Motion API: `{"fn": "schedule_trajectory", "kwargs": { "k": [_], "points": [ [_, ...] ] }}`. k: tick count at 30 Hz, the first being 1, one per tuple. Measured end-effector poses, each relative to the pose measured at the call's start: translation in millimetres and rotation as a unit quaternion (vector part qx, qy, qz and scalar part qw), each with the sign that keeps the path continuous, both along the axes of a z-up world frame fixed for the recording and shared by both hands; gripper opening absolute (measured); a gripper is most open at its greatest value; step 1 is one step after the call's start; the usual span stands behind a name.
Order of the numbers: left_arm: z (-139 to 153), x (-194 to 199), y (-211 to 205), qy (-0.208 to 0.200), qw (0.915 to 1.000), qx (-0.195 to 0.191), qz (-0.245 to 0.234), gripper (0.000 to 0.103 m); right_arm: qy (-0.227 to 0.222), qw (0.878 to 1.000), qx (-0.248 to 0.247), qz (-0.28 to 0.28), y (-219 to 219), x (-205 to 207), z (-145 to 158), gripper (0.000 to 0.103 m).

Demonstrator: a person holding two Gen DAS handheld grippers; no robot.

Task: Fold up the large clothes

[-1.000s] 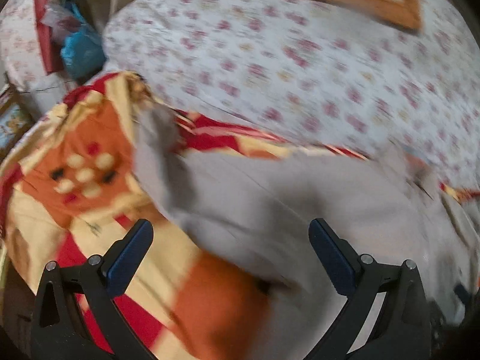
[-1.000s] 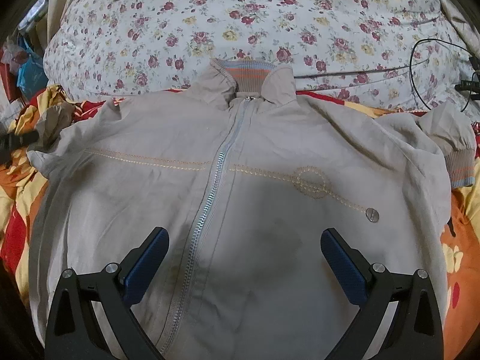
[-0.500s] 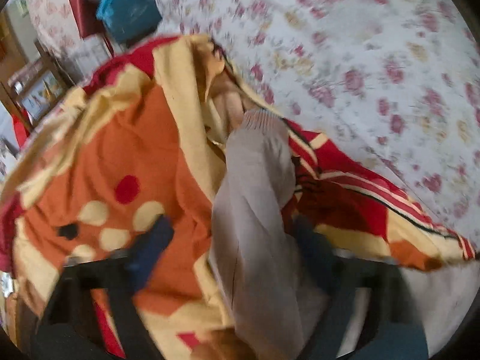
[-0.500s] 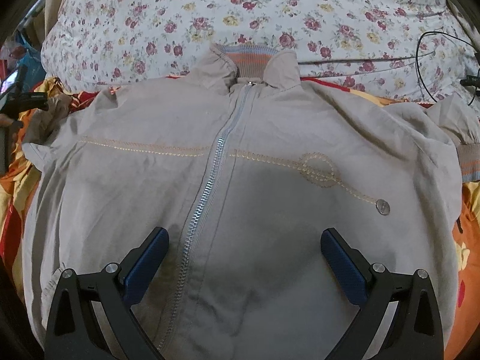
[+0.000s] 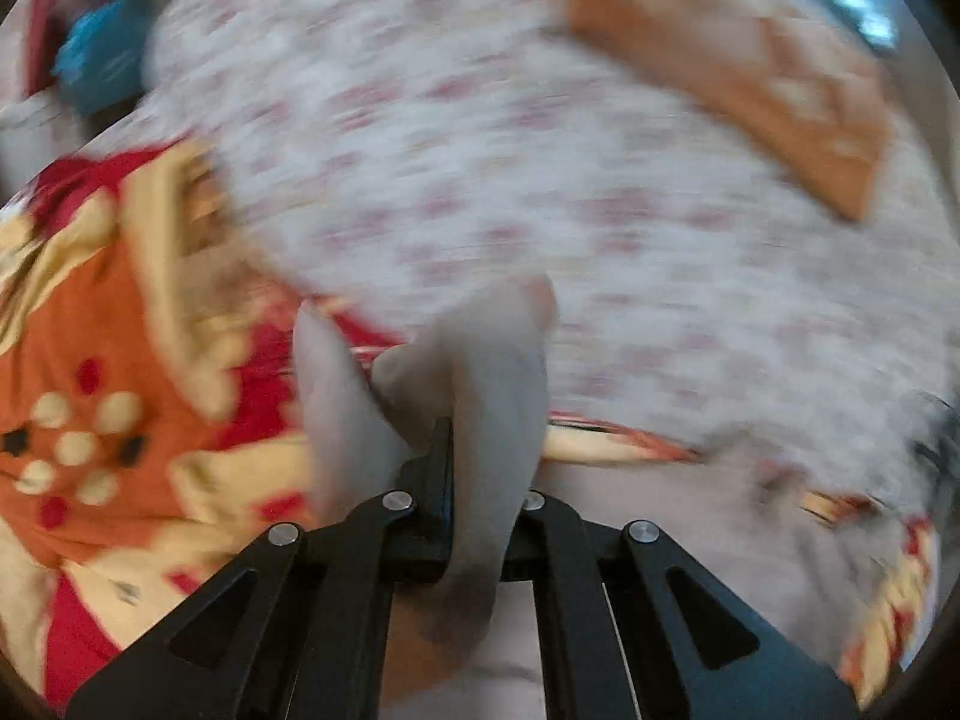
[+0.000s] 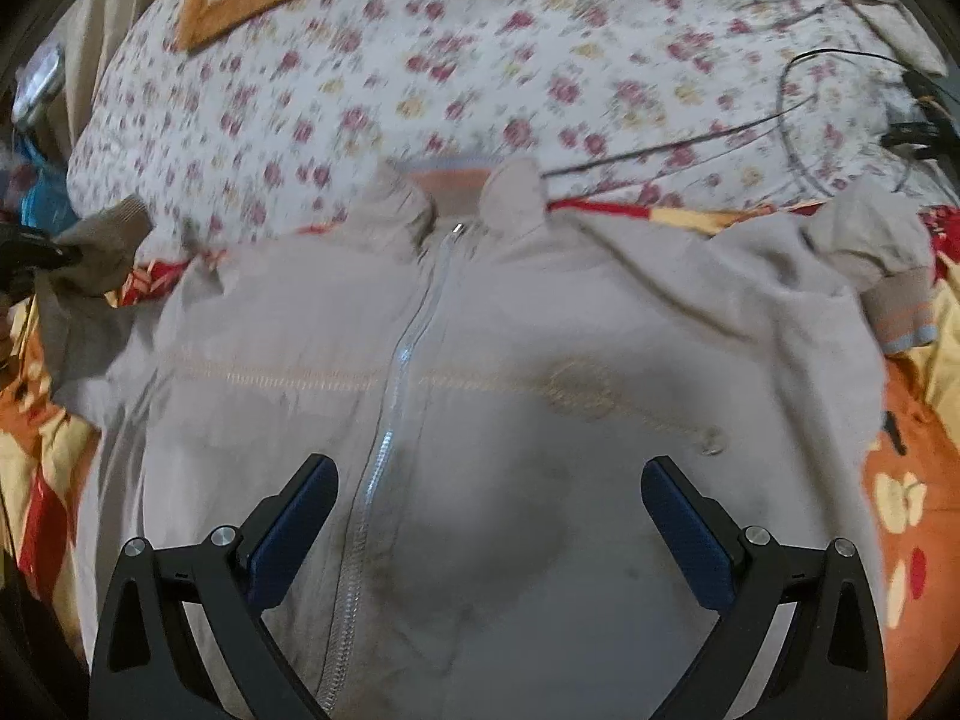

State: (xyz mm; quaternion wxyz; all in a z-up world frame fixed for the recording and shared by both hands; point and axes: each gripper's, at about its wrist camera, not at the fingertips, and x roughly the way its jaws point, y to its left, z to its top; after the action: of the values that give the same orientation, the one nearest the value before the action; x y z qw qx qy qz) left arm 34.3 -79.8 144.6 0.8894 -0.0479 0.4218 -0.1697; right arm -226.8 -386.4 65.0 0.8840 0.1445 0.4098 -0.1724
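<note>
The beige jacket (image 6: 480, 420) lies face up on the bed, zipped, collar at twelve o'clock against the flowered pillow (image 6: 420, 60), over an orange and red blanket (image 6: 912, 480). The left tool (image 5: 474, 468) has its jaws pinched tight on the left sleeve (image 5: 480, 372), the grey cloth bunched between the black fingers and spilling out above them. From the right-hand camera the same sleeve end hangs from that tool at about nine o'clock, lifted off the blanket just beside the shoulder. The right tool (image 6: 489, 516) stands wide with nothing in it, hovering over the lower front of the jacket, the zip (image 6: 384, 450) running between its blue pads (image 6: 294, 522). The right sleeve (image 6: 870, 276) is folded back on itself at two o'clock, cuff showing.

This looks like the first fold: the left sleeve taken up, ready to be carried across the chest. The next move, I'd judge, calls for drawing that sleeve toward three o'clock and laying it flat over the front without dragging the body askew; the free tool could pin the jacket near the zip.
</note>
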Motion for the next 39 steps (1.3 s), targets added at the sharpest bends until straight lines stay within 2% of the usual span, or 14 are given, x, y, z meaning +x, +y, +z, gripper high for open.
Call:
{"fn": "schedule_trajectory", "kwargs": {
  "k": [3,7,9,11,15,16,17,22,25,28,29,31,34,39],
  "points": [
    [17,-46,-59,-0.012,0.9959,-0.037,-0.082,0.003,-0.018,1.0,-0.01,-0.022,-10,-8,11,0.102],
    [-12,-102,-132,0.034,0.9824,-0.07,-0.17,0.003,-0.028,0.998,-0.003,-0.055,-30,-19,17,0.102],
    [-46,-125,-163,0.066,0.9762,-0.058,-0.198,0.015,-0.027,0.997,-0.004,-0.072,-40,-25,19,0.102],
    [-75,-144,-183,0.083,0.9723,-0.021,-0.217,0.051,-0.031,0.996,0.001,-0.089,-50,-30,20,0.102],
    [-91,-166,-182,0.097,0.9629,0.043,-0.248,0.054,-0.032,0.993,0.026,-0.115,-67,-42,19,0.102],
    [-87,-167,-178,0.094,0.9622,0.045,-0.252,0.064,-0.029,0.993,0.028,-0.115,-68,-43,17,0.102],
    [-74,-169,-163,0.086,0.9633,0.044,-0.25,0.074,-0.027,0.993,0.031,-0.112,-69,-42,16,0.102],
    [-35,-151,-87,0.009,0.986,0.059,-0.155,0.084,-0.02,0.995,0.045,-0.089,-63,-27,19,0.102],
    [-48,-129,-58,-0.024,0.9931,0.101,-0.055,0.084,-0.007,0.997,0.054,-0.061,-57,-2,18,0.103],
    [-73,-109,-38,0.004,0.9941,0.108,-0.002,0.084,0.068,0.996,0.046,-0.029,-52,40,-8,0.101],
    [-82,-102,-33,0.024,0.9939,0.107,0.006,0.084,0.077,0.995,0.054,-0.021,-51,47,-15,0.096],
    [-93,-93,-29,0.047,0.9929,0.109,0.013,0.084,0.074,0.993,0.089,0.015,-44,58,-21,0.058],
    [-89,-92,-30,0.036,0.994,0.1,0.023,0.084,0.041,0.998,-0.032,0.041,-23,56,9,0.033],
    [-94,-95,-47,0.023,0.9929,0.116,0.012,0.084,0.024,0.995,-0.097,-0.013,-48,40,31,0.035]
  ]
}}
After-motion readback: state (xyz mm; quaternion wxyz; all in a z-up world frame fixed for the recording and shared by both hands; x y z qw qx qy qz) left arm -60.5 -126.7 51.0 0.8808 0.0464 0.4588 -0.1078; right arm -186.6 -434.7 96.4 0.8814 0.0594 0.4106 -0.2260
